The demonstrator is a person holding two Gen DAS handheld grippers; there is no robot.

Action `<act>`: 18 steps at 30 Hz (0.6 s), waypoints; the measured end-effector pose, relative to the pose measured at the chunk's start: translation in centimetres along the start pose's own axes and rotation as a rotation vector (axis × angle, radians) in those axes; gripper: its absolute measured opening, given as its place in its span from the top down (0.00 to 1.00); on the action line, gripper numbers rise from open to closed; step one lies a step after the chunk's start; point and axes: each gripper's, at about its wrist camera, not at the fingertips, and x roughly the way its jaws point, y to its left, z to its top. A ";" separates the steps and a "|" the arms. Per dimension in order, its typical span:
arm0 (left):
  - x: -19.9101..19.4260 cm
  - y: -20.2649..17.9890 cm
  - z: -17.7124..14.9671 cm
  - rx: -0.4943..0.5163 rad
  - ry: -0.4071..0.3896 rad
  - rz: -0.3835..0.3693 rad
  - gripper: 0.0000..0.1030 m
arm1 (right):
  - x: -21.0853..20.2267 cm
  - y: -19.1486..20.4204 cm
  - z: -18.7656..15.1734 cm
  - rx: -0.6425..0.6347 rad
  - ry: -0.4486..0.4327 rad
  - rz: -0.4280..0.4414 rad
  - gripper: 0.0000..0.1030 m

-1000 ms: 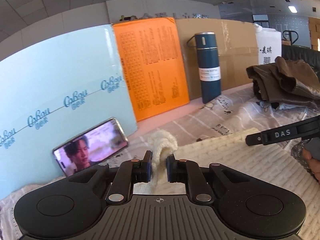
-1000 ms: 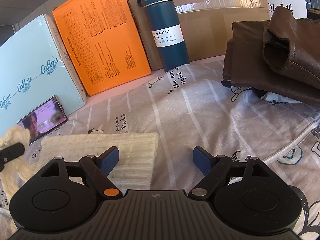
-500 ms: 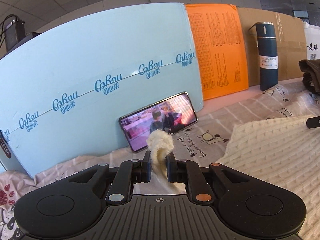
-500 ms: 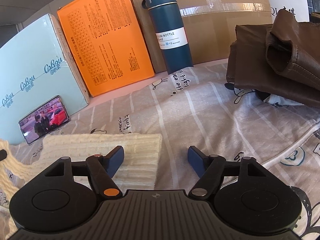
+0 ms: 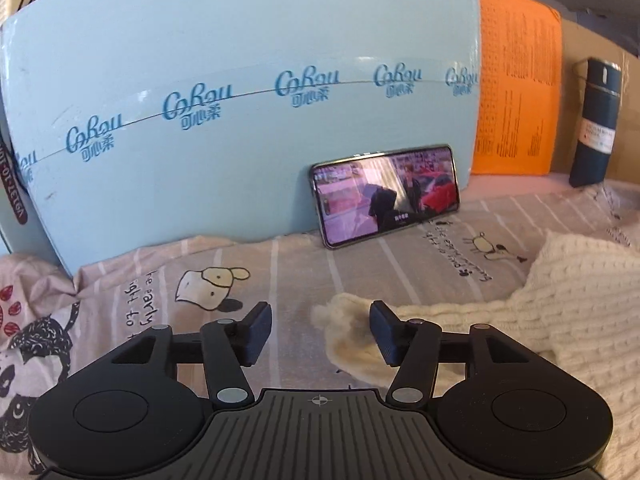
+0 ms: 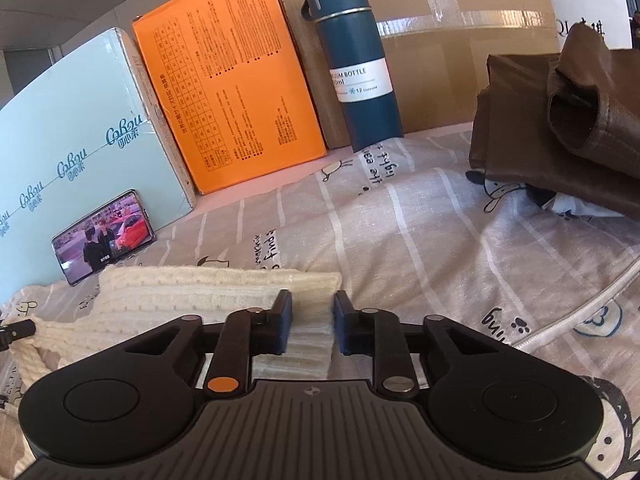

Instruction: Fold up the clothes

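- Cream ribbed knit sweater (image 5: 576, 304) fills the right side of the left wrist view, lying on a grey striped bedsheet (image 5: 168, 280) printed with cartoon animals.
- One sleeve end (image 5: 348, 332) of it lies flat on the sheet between the fingers of the left hand-held gripper (image 5: 316, 334), nearer the right finger; the jaws stand wide and hold nothing.
- Behind, a phone (image 5: 386, 194) with a lit screen leans against a pale blue box (image 5: 240, 40); an orange box (image 5: 516, 92) and a dark blue flask (image 5: 596, 124) stand further right.
- In the right wrist view, the right hand-held gripper (image 6: 312, 326) is narrowed onto the folded right-hand edge of the sweater (image 6: 192, 296), with layers of knit pinched between its blue pads (image 6: 284, 326).
- The sweater runs leftward from there across the bedsheet (image 6: 420, 240), its far edge just beside the phone (image 6: 104, 236).
- At the back stand the pale blue box (image 6: 80, 152), orange box (image 6: 232, 80), flask (image 6: 356, 64) and a cardboard box (image 6: 460, 40).
- Brown folded garments (image 6: 560, 128) are piled at the right, well apart from the sweater.
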 end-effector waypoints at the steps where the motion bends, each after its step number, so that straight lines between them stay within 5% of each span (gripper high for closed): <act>1: -0.6 0.7 0.2 -0.038 -0.036 0.002 0.45 | -0.3 0.1 0.1 -0.008 -0.023 -0.003 0.88; 4: -2.6 2.4 0.9 -0.162 -0.171 -0.009 0.28 | -0.5 0.2 0.4 -0.028 -0.068 -0.016 0.94; 9: -7.2 3.7 1.7 -0.215 -0.303 -0.023 0.20 | 0.1 -0.4 0.5 -0.006 -0.020 -0.028 0.92; 12: -10.1 4.4 0.6 -0.244 -0.324 -0.077 0.13 | -1.6 -0.4 0.7 0.012 -0.058 -0.028 0.74; 14: -12.2 4.9 -1.1 -0.268 -0.317 -0.125 0.10 | -3.7 0.0 0.8 0.000 -0.086 0.020 0.51; 18: -15.6 5.9 -5.3 -0.302 -0.267 -0.245 0.08 | -8.7 1.6 -0.7 -0.047 -0.061 0.170 0.36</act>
